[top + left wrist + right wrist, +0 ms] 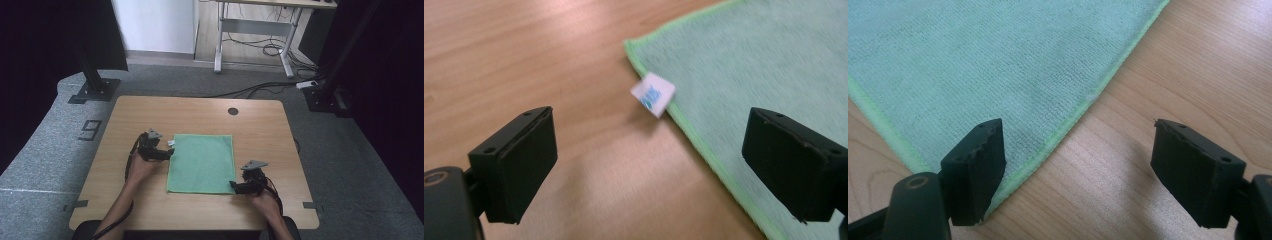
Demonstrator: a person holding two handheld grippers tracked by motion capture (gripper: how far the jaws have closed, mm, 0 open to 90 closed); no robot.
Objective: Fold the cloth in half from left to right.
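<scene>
The left gripper [167, 152] is hovering with jaws spread and empty, just off the green cloth's [201, 162] far-left corner, where a small white tag [653, 93] is sticking out. The cloth is lying flat on the wooden table [260, 130]. It is probably light, soft and limp, best pinched at a hemmed corner. At its near-right corner the right gripper [234, 186] is waiting, jaws apart, holding nothing.

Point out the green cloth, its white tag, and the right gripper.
green cloth [201, 162]: high view, middle of the fabric.
white tag [653, 93]: left gripper view, tag's centre.
right gripper [1075, 175]: right gripper view, midway between fingertips.
</scene>
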